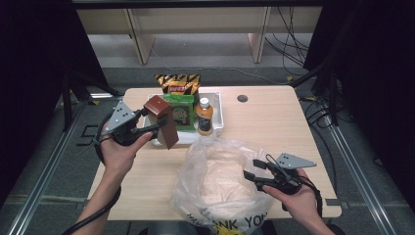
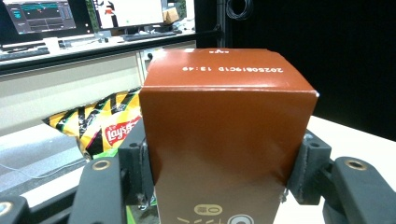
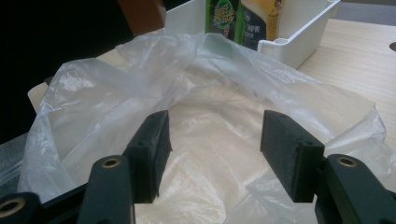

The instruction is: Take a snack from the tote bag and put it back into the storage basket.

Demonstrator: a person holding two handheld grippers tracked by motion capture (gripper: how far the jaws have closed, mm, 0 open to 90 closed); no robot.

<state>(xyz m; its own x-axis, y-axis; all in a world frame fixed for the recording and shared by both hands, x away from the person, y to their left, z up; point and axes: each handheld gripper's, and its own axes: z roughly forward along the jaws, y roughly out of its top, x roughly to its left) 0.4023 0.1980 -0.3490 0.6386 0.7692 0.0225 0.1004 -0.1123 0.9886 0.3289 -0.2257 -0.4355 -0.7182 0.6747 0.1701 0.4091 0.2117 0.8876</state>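
The left gripper (image 1: 155, 126) is clamping a brown carton (image 1: 163, 120) between its two jaws and holding it up off the wooden table (image 1: 274, 122), over the table's left part and just near-left of a white bin (image 1: 219, 115). In the left gripper view the brown carton (image 2: 224, 140) is sitting squarely between the jaw pads (image 2: 135, 170), which are pressing on its two side faces, with its printed top panel facing up and away from the camera. In the high view the carton is tilting, its top leaning toward the left.

The right gripper (image 1: 254, 170) is hovering at the near right of the table with its jaws spread wide apart and nothing between them. It is sitting at the right edge of a clear plastic bag (image 1: 220, 183), whose mouth is gaping open toward the far side. In the right gripper view the bag (image 3: 210, 121) is lying just beyond the parted jaws, though whether they are touching the film cannot be told.

Inside the white bin an orange bottle (image 1: 204, 117) is standing upright beside a green packet (image 1: 179, 111), and a yellow-and-black chip bag (image 1: 178, 83) is leaning at the bin's far side.
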